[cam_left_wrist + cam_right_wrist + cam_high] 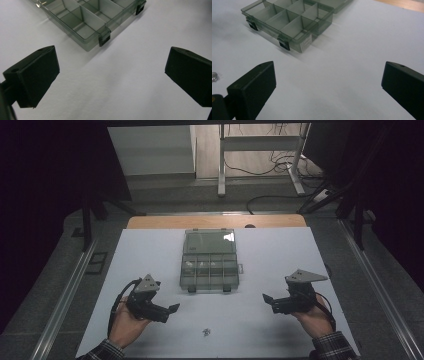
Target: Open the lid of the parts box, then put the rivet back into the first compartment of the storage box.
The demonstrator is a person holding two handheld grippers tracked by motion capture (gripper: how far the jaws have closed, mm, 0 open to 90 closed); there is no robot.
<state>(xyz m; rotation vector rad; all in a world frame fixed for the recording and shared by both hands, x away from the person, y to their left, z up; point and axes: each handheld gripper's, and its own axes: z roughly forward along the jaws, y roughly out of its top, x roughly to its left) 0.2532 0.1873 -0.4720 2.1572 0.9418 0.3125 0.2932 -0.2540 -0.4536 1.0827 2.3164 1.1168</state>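
A clear grey compartment box (209, 266) lies open in the middle of the white mat, its lid (210, 241) folded back on the far side. Its near corner with a black latch (104, 40) appears in the left gripper view, and the box (287, 21) sits at the upper left of the right gripper view. My left gripper (171, 311) is held low at the box's near left, jaws wide apart and empty. My right gripper (266, 300) hovers at the box's near right, also open and empty. A small cluster of metal bits (206, 332) lies on the mat between the hands.
The white mat (150, 255) covers a wooden table (150, 222) whose far edge shows beyond it. One small metal piece (214, 76) lies at the left edge of the right gripper view. Cables and a metal frame stand on the floor behind the table.
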